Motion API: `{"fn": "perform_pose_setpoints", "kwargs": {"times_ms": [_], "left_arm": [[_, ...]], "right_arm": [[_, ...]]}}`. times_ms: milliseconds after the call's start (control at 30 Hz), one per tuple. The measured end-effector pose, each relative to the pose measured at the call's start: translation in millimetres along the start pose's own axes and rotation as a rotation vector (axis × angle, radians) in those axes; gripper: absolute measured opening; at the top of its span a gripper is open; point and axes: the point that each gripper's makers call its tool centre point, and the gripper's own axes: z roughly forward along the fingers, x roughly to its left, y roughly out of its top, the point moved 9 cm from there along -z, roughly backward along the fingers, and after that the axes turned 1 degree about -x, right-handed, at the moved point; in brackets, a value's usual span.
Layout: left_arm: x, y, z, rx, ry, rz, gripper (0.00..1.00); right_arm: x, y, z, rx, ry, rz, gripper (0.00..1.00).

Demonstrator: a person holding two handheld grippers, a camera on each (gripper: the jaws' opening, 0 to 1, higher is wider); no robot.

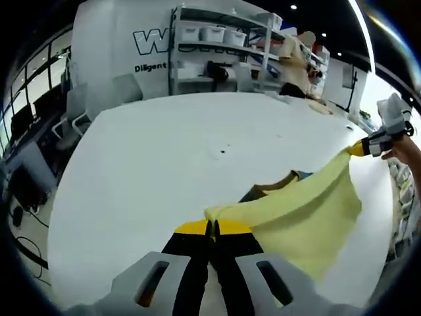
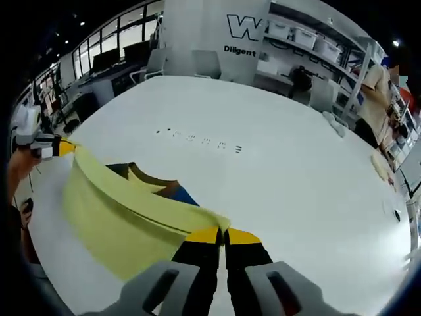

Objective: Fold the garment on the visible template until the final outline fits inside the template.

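Left gripper view: my left gripper (image 1: 212,227) pinches 1 garment (image 1: 299,214) corner, fingers closed; my right gripper (image 2: 223,232) pinches another. Its long edge stretches between them above the table (image 1: 164,151).

A large outlined "W" (image 2: 240,27) stands on the far white wall (image 2: 197,26), with "Diligent" (image 2: 240,50) in small dark letters beneath; the remainder is cut off by shelving.
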Motion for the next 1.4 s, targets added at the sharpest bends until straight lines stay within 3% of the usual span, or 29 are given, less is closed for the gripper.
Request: {"fn": "perform_pose_setpoints", "kwargs": {"times_ms": [700,1400], "left_arm": [[8.6,-17.7,47.1,-0.004,0.027,-0.007,0.0],[12.8,-35.7,65.8,-0.002,0.05,0.016,0.0]], "right_arm": [[-8.4,-20.5,57.9,-0.042,-0.035,0.008,0.0],[-6.9,-35.2,74.8,-0.002,-0.026,0.016,0.0]]}}
